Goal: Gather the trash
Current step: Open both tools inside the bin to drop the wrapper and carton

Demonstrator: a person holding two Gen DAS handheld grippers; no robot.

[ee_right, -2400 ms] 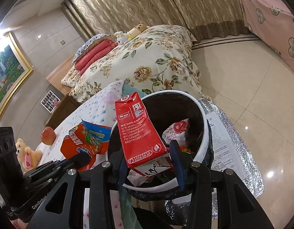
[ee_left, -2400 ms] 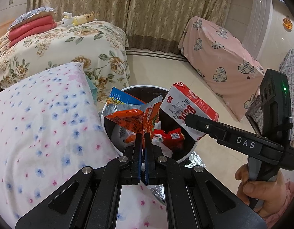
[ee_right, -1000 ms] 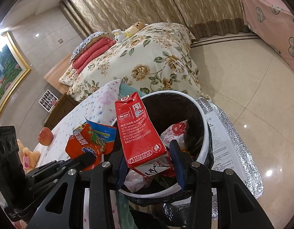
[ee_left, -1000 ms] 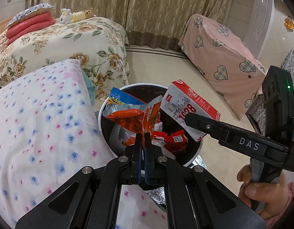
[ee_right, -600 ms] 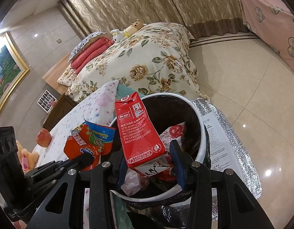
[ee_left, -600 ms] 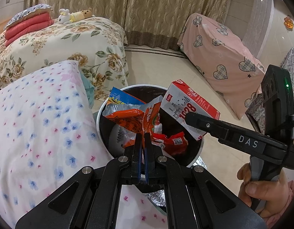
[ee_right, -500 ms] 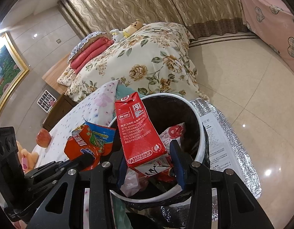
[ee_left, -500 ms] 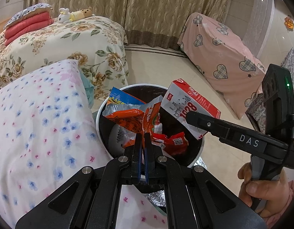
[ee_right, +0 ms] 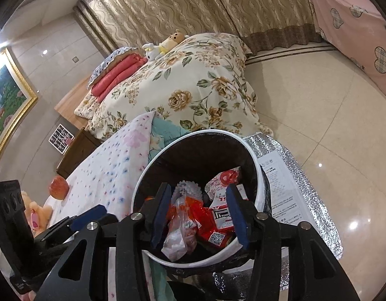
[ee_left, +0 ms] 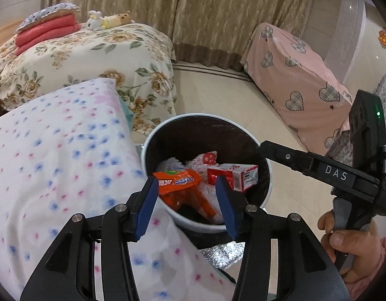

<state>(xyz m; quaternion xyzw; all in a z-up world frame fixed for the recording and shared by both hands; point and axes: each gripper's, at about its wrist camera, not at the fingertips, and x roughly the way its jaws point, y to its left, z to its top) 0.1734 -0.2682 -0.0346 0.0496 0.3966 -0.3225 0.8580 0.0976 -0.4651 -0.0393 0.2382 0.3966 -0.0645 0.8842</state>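
Both tools are matte black plastic frames with triangular cut-outs and round silver screws at the joints. The left gripper [ee_left: 189,204] carries flat blue pads [ee_left: 148,205] on its fingers, as does the right gripper [ee_right: 200,215]. Seen from the left camera, the right tool bears white "DAS" lettering and a small green light. A bare hand [ee_left: 348,238] with a pink sleeve grips its handle.
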